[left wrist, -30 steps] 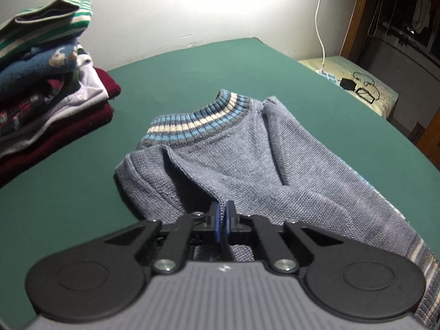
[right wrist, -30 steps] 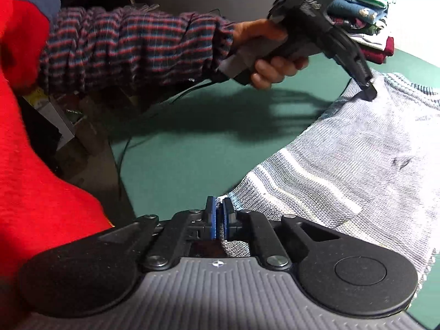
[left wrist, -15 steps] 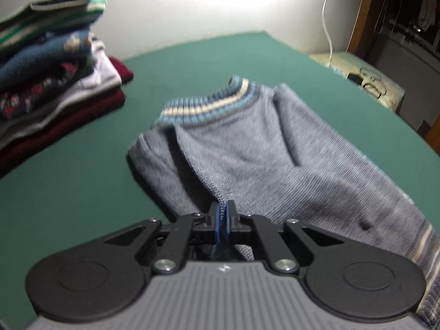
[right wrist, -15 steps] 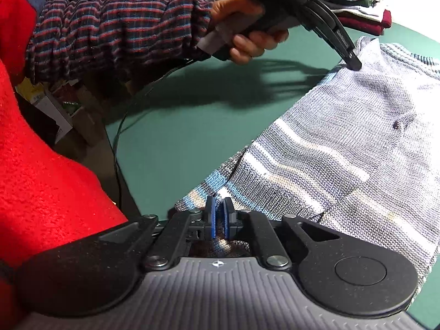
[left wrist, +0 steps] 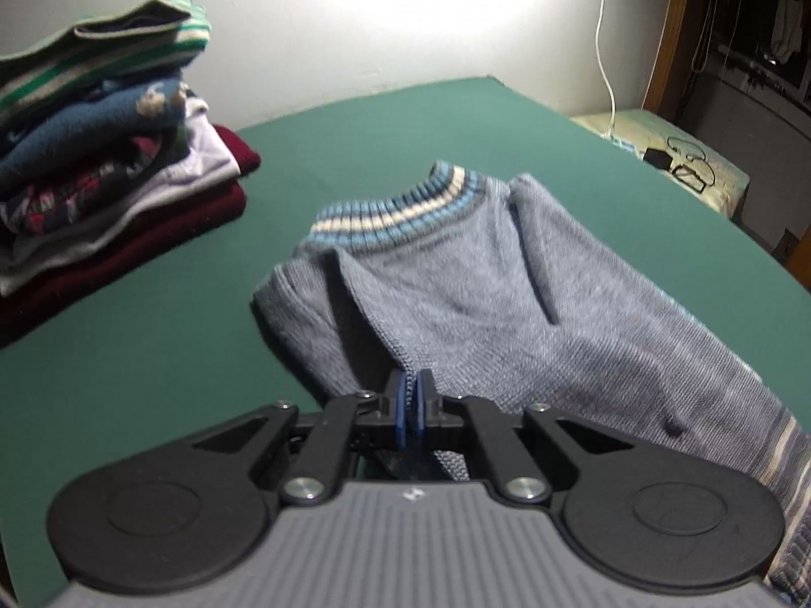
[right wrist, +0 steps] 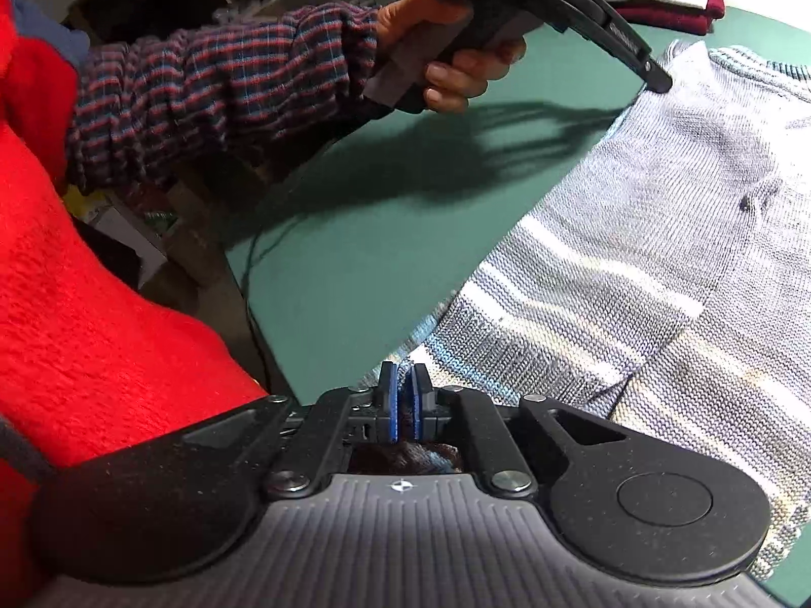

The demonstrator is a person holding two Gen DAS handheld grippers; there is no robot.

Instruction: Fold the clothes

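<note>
Left tool (left wrist: 411, 395) is clamped on my grey sweater's (left wrist: 507, 304) edge. Right tool (right wrist: 404, 395) pinches its striped hem (right wrist: 532, 344). Folded clothes (left wrist: 101, 177) sit far left.

One grey sweater (left wrist: 507, 304) lies on one green table (left wrist: 152, 354). One pile of folded clothes (left wrist: 101, 162) sits there too. Two grippers show: left gripper (left wrist: 411, 397), right gripper (right wrist: 404, 403).

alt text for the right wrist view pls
The right gripper is shut on the striped hem of a grey knit sweater on a green table. Beyond, a hand in a plaid sleeve holds the left gripper at the sweater's edge.
</note>
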